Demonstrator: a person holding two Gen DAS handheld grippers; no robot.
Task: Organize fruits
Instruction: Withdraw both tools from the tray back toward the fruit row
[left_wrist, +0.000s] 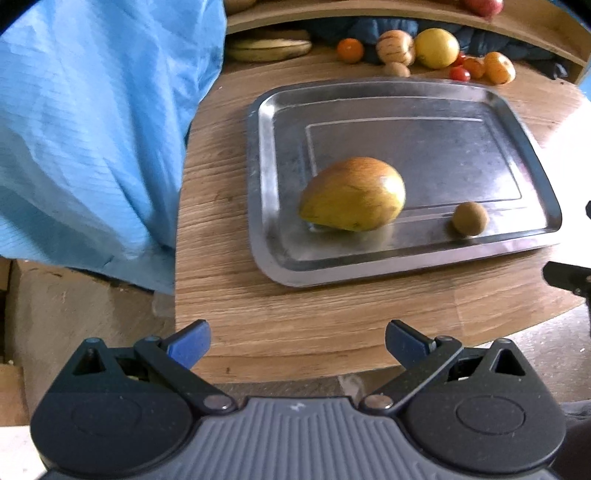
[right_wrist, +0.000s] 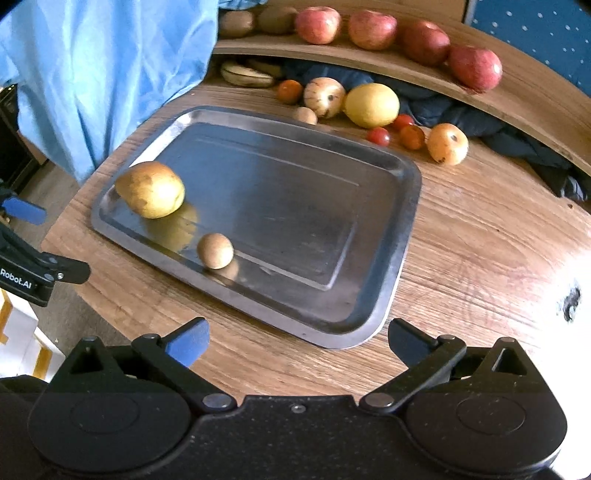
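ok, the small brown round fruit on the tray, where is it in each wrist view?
Left wrist: small brown fruit lies right of centre, by the tray's near rim.
Right wrist: small brown fruit lies left of centre, near rim too.
Shared landmark: the big yellow pear-shaped fruit beside it.

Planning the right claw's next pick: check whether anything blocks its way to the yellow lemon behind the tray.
The metal tray lies between the right claw and the lemon. It is low, and its right part is bare; the pear and small brown fruit sit left.

Pear (right_wrist: 151, 190) on its side, small brown fruit (right_wrist: 215, 250) (both on tray (right_wrist: 399, 206))
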